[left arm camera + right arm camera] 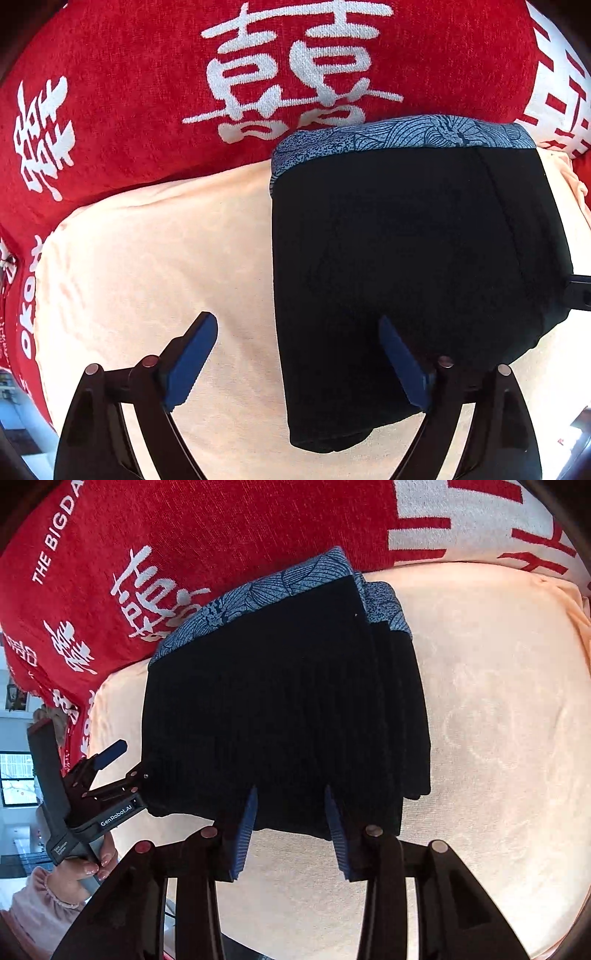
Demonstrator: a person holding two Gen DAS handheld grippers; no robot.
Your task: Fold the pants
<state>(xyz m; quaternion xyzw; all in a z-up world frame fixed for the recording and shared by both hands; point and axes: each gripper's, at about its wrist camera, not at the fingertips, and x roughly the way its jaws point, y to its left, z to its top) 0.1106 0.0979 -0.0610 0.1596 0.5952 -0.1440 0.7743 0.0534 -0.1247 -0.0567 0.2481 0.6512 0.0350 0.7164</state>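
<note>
The black pants [406, 266] lie folded into a compact rectangle on a peach cloth [166, 258], with a blue patterned waistband [406, 133] at the far edge. My left gripper [297, 332] is open; its right finger is over the pants' near left corner, its left finger over the cloth. In the right wrist view the folded pants [280, 709] show stacked layers on the right side. My right gripper [290, 805] is open at the pants' near edge, fingers over the fabric. The left gripper [122, 764] appears at the pants' left corner, held by a hand.
A red blanket with white characters [147, 92] covers the surface behind and left of the peach cloth [480, 701]. A window and room interior [14, 775] show at far left beyond the surface edge.
</note>
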